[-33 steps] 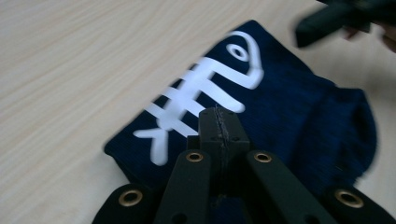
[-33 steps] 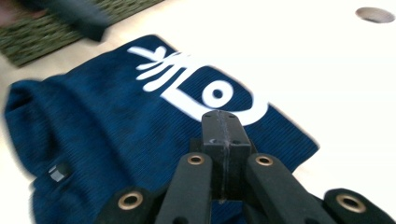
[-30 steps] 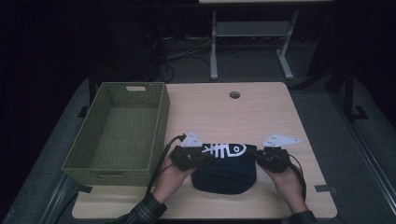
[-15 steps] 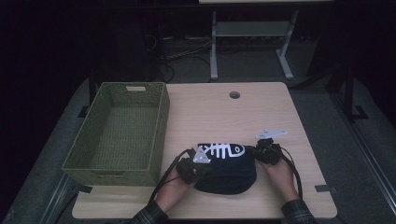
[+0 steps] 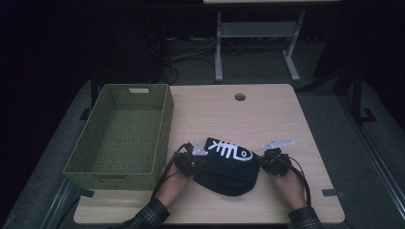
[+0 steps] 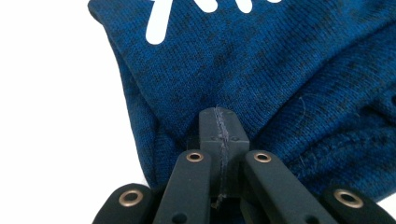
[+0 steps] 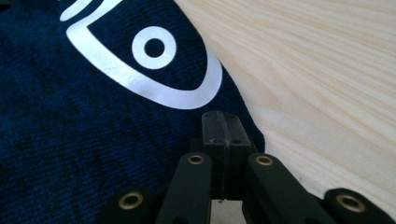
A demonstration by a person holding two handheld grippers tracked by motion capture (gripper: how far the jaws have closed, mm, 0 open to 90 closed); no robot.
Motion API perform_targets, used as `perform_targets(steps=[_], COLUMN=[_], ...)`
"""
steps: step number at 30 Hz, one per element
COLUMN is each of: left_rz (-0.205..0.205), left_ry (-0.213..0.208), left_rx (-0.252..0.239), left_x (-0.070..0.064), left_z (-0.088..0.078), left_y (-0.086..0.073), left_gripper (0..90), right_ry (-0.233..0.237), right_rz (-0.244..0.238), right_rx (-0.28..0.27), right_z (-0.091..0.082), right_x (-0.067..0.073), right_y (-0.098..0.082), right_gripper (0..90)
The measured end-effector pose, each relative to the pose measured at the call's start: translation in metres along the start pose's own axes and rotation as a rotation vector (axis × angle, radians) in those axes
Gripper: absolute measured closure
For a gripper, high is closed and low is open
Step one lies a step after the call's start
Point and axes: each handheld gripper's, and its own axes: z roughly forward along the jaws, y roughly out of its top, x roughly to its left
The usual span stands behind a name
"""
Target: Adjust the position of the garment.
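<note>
A dark blue garment [image 5: 229, 167] with a white fish-skeleton print is seen lying bunched on the counter [image 5: 267, 114], near its front edge and just right of the basket [image 5: 122, 131]. The garment is flanked by the two grippers: the left gripper [image 5: 193, 162] is held at its left edge and the right gripper [image 5: 267, 162] at its right edge, each carried in a hand [image 5: 174, 183].

In the left gripper view, the jaws are pressed together, and the tip [image 6: 222, 128] is set against the knit fabric [image 6: 261, 70], with a fold of the cloth bunched around it. A thin line of fabric appears to be pinched in the seam between the jaws. A white stroke of the print [image 6: 161, 23] is seen beyond the tip.

In the right gripper view, the jaws are likewise pressed together, with the tip [image 7: 223, 133] lying on the garment's edge [image 7: 93, 116], just where cloth meets bare wood [image 7: 327, 84]. The printed fish eye [image 7: 154, 46] is seen just beyond the tip. Whether cloth is caught between these jaws cannot be told.
</note>
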Motion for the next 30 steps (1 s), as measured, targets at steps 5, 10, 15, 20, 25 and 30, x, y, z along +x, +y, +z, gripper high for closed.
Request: perform_targets(steps=[5, 10, 15, 20, 25, 30], left_rz=[-0.042, -0.077, -0.110, -0.178, -0.217, -0.231], left_ry=[-0.024, -0.045, -0.052, -0.061, -0.064, -0.073], left_rx=[-0.048, -0.123, -0.145, -0.166, -0.142, -0.114], left_x=[0.003, 0.004, 0.007, 0.020, 0.027, 0.030], left_z=[-0.009, -0.022, -0.021, -0.013, 0.000, 0.011], left_y=[0.001, 0.007, 0.013, 0.018, 0.021, 0.017], left_gripper=[87.5, 72.2, 52.5, 34.7, 19.2, 13.8], right_ry=[0.012, -0.005, -0.032, -0.075, -0.105, -0.104], right_rz=[0.002, 0.028, 0.059, 0.056, 0.060, 0.079], right_rx=[-0.068, -0.128, -0.118, -0.077, -0.053, -0.059], right_z=[-0.009, -0.029, -0.041, -0.041, -0.036, -0.033], right_x=[0.000, -0.004, -0.011, -0.017, -0.021, -0.023], right_y=[-0.004, -0.016, -0.035, -0.055, -0.064, -0.065], right_gripper=[78.9, 60.4, 40.4, 19.5, 8.9, 4.5])
